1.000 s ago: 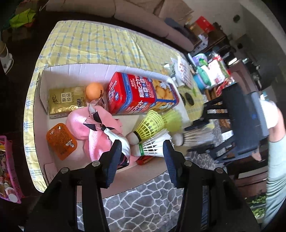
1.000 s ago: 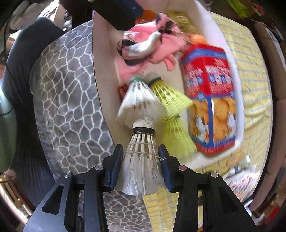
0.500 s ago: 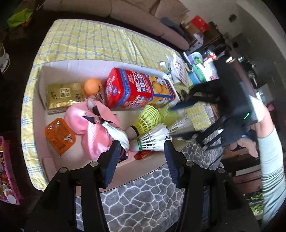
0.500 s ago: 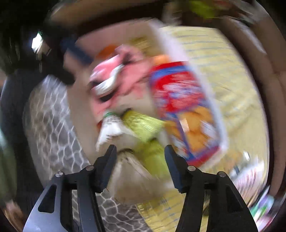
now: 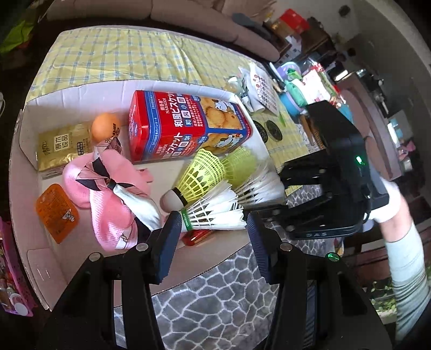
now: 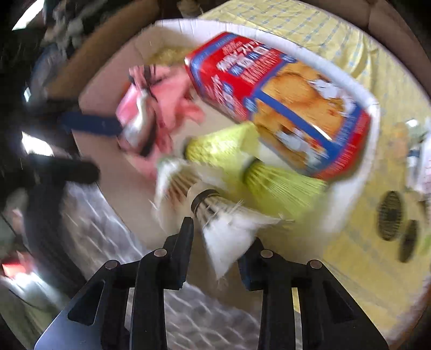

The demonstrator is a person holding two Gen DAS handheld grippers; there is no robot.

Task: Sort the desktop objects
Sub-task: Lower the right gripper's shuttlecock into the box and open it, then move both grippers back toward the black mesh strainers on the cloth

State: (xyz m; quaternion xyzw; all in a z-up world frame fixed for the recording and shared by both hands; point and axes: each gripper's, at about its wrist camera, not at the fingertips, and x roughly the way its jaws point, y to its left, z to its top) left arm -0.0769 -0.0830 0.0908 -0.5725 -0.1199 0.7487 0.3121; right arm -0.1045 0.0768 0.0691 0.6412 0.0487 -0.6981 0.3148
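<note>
Nearest in the left wrist view, the left gripper (image 5: 211, 237) hangs with its jaws apart and nothing between the pads, above the near edge of a shallow white box (image 5: 80, 88). Under that edge lies a grey stone-patterned mat (image 5: 215, 290). In the box, near to far: a white shuttlecock (image 5: 215, 212), a pink cloth (image 5: 107, 204), an orange packet (image 5: 56, 212), two yellow shuttlecocks (image 5: 202, 175), a gold pack (image 5: 60, 148), an orange ball (image 5: 105, 126) and a red biscuit box (image 5: 186, 123). Beyond it spreads the yellow checked surface (image 5: 121, 56), then a sofa (image 5: 202, 16).

At right, the right gripper (image 6: 218, 242) has just been closing. A second white shuttlecock (image 6: 229, 226) lies between its jaws, but blur hides whether the pads grip it. A second ago that shuttlecock stood straight between the pads; now it slants at the box's right end.
</note>
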